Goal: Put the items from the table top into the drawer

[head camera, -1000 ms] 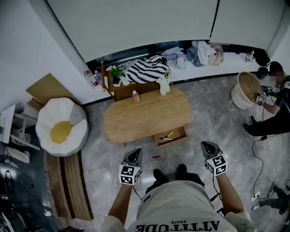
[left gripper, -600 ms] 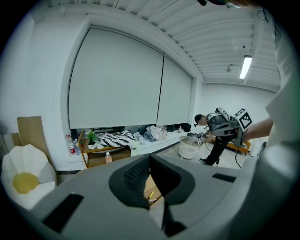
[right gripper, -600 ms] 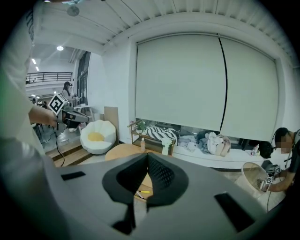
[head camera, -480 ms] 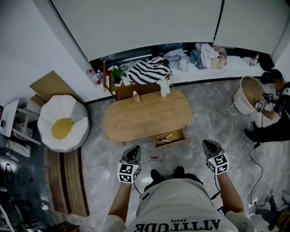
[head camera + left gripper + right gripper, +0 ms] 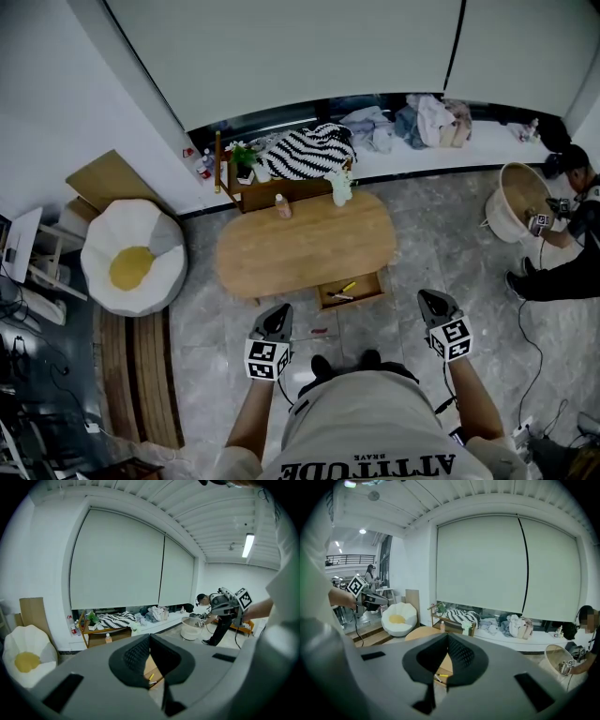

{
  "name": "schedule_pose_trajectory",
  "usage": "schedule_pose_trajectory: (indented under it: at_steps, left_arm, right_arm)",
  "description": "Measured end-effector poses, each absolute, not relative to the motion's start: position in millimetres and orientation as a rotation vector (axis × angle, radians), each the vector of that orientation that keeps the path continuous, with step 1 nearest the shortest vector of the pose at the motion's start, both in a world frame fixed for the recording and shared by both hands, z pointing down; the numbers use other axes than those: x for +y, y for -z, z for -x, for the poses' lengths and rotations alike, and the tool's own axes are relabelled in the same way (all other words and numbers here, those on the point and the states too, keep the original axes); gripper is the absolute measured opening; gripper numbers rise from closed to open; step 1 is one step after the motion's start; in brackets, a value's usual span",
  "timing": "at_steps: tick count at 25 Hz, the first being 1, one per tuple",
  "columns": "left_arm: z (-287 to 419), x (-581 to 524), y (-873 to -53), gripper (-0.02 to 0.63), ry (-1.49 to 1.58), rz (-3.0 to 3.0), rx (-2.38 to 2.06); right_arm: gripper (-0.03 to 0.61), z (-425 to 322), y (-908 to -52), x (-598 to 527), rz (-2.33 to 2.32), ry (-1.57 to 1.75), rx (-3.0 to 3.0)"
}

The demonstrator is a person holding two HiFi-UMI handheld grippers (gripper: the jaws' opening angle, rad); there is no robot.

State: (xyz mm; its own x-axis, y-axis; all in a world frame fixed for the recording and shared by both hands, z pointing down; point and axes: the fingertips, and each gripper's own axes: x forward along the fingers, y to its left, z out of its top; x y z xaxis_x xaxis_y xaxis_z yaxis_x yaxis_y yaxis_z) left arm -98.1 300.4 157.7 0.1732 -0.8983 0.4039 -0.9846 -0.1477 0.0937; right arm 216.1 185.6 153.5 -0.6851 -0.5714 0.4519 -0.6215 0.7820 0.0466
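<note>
The oval wooden table (image 5: 309, 248) stands ahead of me with a small bottle (image 5: 283, 206) and a white vase-like item (image 5: 340, 186) at its far edge. Its drawer (image 5: 373, 286) hangs open on the near side, holding a yellow pen (image 5: 349, 285) and other small things. My left gripper (image 5: 278, 312) and right gripper (image 5: 430, 298) hover above the floor, short of the table. Both are shut and empty. In the left gripper view the gripper (image 5: 150, 637) has its jaws closed together, with the bottle (image 5: 108, 638) beyond. The right gripper (image 5: 448, 635) looks the same, the pen (image 5: 439, 675) showing below.
A small red item (image 5: 321, 330) lies on the floor before the drawer. An egg-shaped beanbag (image 5: 131, 258) and wooden planks (image 5: 141, 375) are at the left. A low shelf (image 5: 272, 192) with a striped cloth stands behind the table. At the right a person (image 5: 572, 225) crouches by a basket (image 5: 516, 199).
Both grippers have drifted slightly, still shut and empty. The view has shifted, so the table sits a little higher in the picture. Nothing on the table has moved.
</note>
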Motion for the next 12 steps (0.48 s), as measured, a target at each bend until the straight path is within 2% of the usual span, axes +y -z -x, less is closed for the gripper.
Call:
schedule_pose_trajectory:
  at_steps: [12]
  left_arm:
    - [95.6,304.2,-163.9,0.021,-0.350,-2.101,-1.824]
  right_arm:
    - [0.020,-224.1,-160.9,184.8,-0.893,-0.158,-2.537]
